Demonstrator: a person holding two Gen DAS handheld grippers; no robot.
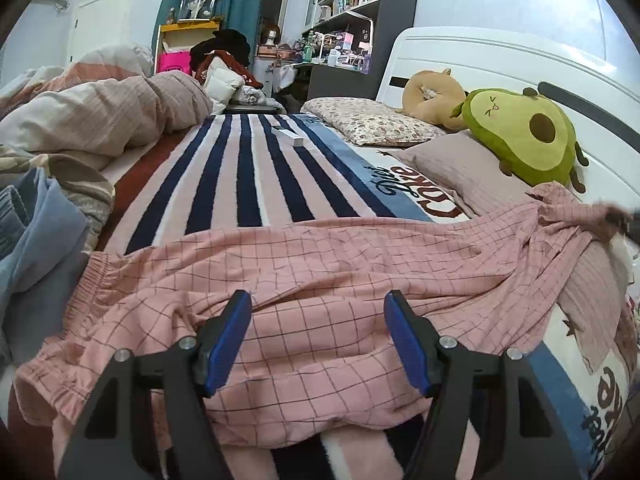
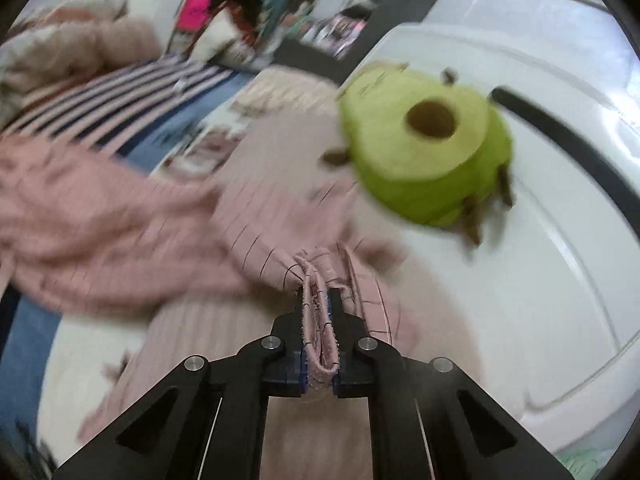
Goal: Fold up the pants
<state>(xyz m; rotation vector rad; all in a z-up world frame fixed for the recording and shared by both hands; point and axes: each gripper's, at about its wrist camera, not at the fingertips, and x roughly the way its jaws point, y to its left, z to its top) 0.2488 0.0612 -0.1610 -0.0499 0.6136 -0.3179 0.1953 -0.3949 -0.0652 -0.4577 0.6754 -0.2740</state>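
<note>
Pink checked pants (image 1: 304, 276) spread across the striped blanket (image 1: 248, 176) on the bed, waistband (image 1: 86, 292) bunched on the side away from the avocado plush (image 1: 524, 136), legs trailing toward that plush and over the mauve pillow (image 1: 460, 172) below it. Left gripper (image 1: 318, 336) low over the seat of the pants, blue-padded jaws spread wide, cloth lying between them, nothing pinched. Right gripper (image 2: 319, 336) with jaws closed tight on a folded hem of the pants (image 2: 120, 216), several layers of pink edge sandwiched between the pads, fabric running back from there in a stretched band. Strong motion blur through the right wrist view. Avocado plush (image 2: 428, 152) against the white headboard (image 2: 540, 280), just beyond the gripped hem. Floral pillow (image 1: 372, 120) and tan plush (image 1: 432, 96) farther along the headboard from the avocado. Rumpled duvet (image 1: 104, 112) heaped across the bed from the plush, with blue clothes (image 1: 36, 240) near the waistband.
</note>
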